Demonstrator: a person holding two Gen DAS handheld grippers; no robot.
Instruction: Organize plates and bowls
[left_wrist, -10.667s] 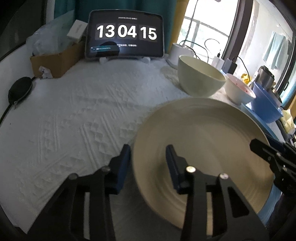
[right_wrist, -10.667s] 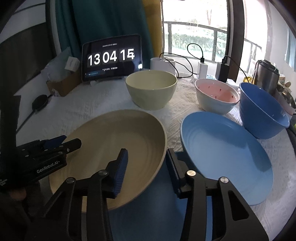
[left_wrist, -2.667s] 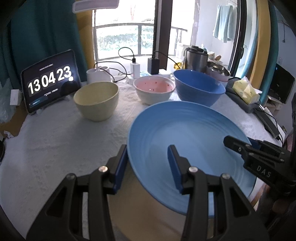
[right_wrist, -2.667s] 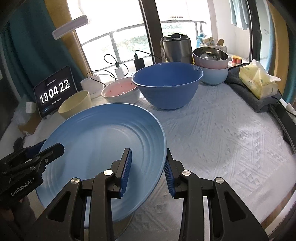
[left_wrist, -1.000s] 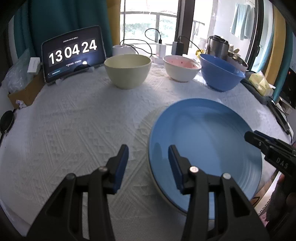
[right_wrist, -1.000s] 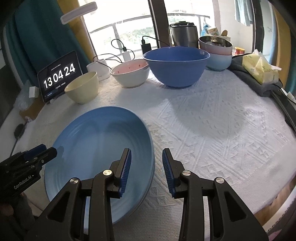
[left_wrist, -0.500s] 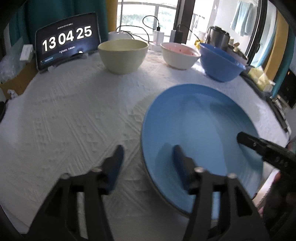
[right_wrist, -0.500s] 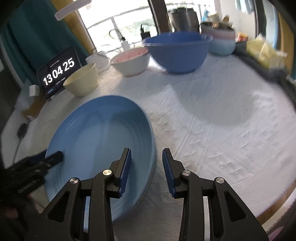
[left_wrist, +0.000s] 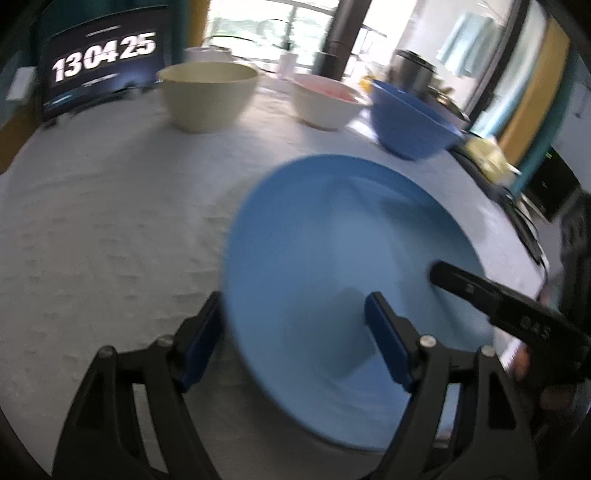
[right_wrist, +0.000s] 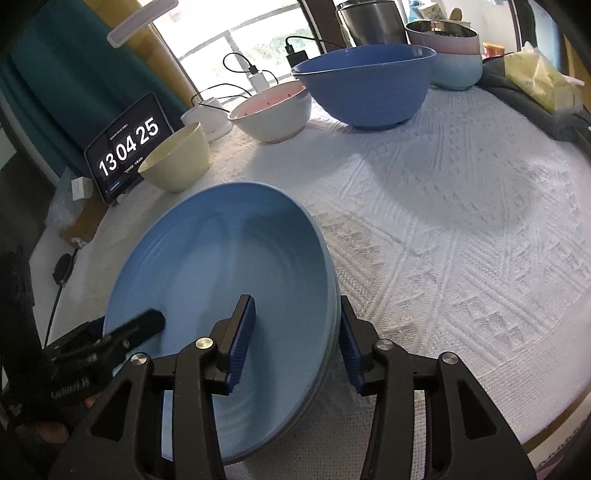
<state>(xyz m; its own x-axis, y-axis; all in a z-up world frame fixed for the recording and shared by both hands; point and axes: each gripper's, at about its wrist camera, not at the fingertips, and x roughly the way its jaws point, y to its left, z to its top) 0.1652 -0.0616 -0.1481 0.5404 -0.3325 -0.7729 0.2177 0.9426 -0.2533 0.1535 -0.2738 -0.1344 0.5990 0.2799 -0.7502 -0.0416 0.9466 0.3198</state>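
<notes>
- Since the frames a second ago, the jaws of the left gripper (left_wrist: 295, 334) have been opening and are now standing wide, with the near rim of the blue plate (right_wrist: 229, 280) between them and untouched; the left view has also tipped lower over the plate and is blurring.
- The right gripper (right_wrist: 297, 341) has also just been opening; its pads are sitting either side of the plate's right rim with a gap showing on both sides.
- The blue plate is lying flat on the white cloth of the desk (right_wrist: 443, 221), stacked on another plate whose edge is peeking out beneath.
- Behind it, a cream bowl (right_wrist: 177, 162), a pink-lined bowl (right_wrist: 273, 110) and a large blue bowl (right_wrist: 365, 81) are standing in a row, well apart from the plate.
- Only the right view is showing two more stacked bowls (right_wrist: 450, 55), a yellow packet (right_wrist: 543, 81) and a lamp bar (right_wrist: 142, 22).
- A tablet clock (left_wrist: 99, 70) is appearing in both views.
</notes>
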